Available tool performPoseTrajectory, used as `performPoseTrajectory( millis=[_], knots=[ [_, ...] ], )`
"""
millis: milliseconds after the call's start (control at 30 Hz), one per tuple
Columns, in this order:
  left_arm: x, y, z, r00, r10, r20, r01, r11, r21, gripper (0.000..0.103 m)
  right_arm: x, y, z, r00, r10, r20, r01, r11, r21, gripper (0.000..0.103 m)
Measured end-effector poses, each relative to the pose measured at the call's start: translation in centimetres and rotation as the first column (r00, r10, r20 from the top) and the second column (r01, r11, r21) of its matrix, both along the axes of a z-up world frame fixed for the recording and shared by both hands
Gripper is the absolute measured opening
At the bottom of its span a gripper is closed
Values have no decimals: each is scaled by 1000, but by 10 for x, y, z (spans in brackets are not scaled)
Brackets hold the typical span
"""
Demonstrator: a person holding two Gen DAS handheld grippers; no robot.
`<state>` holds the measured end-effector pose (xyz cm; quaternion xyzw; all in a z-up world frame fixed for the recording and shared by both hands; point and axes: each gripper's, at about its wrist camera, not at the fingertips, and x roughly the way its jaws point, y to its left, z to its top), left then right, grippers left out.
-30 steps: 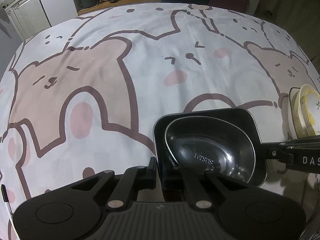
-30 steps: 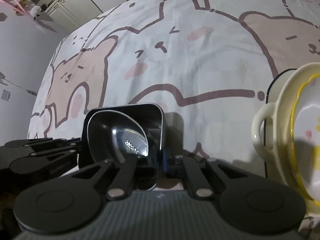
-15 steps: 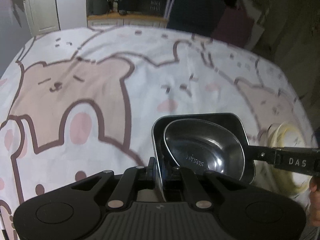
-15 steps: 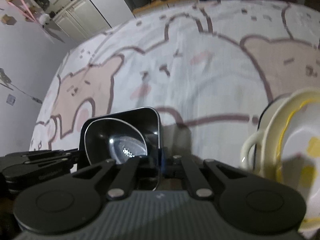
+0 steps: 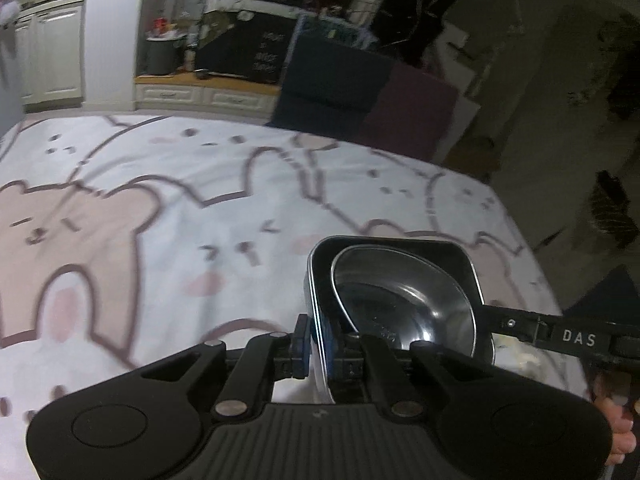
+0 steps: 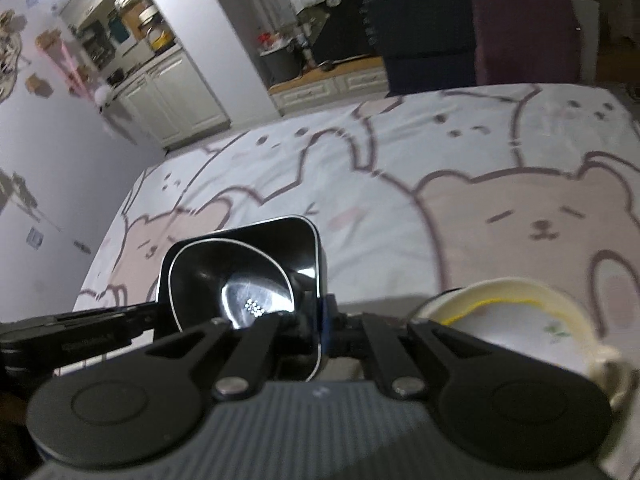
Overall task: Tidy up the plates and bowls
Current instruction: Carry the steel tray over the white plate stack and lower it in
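Now that both hands have lifted it off the bed (image 5: 168, 208), the black square plate (image 5: 452, 250) (steel bowl (image 5: 404, 304) nested inside) hangs pinched by left fingers (image 5: 316, 344) and right fingers (image 6: 322, 332), likely bound for the cream bowl (image 6: 516, 320).

A square black dish (image 5: 448, 252) with rounded corners and a thin bright rim is held off the bear-print cloth, tilted a little. A shiny steel bowl (image 5: 404, 304) with an egg-shaped rim sits nested inside it. To the right, low and near, lies a cream bowl (image 6: 516, 320) with a yellow inner line, a small handle and a white inside.
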<state>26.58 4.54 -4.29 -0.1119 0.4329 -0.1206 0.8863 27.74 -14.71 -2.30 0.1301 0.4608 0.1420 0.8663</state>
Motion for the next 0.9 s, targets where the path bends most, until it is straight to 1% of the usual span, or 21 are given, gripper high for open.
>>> performPoseTrajectory(
  millis=[133, 233, 367, 500, 700, 900],
  knots=[
    [0, -34, 2, 999, -41, 18, 41, 999, -31, 8, -7, -41, 9, 998, -56, 19, 56, 998, -4, 3],
    [1, -58, -2, 998, -68, 16, 69, 996, -56, 8, -13, -69, 13, 995, -97, 31, 98, 995, -14, 4],
    [0, -85, -10, 995, -104, -4, 104, 991, -84, 8, -24, -104, 12, 990, -139, 33, 140, 990, -19, 3],
    [-4, -106, -20, 991, -130, -42, 125, 985, -122, 8, -36, -133, 5, 984, -179, 17, 179, 983, -33, 3],
    [-4, -123, -34, 986, -140, -90, 129, 985, -116, 8, -48, -157, -11, 978, -206, -26, 204, 977, -59, 3],
    [-2, -121, -45, 982, -128, -138, 116, 989, -95, 8, -49, -162, -20, 980, -191, -63, 187, 980, -61, 4]
  ],
)
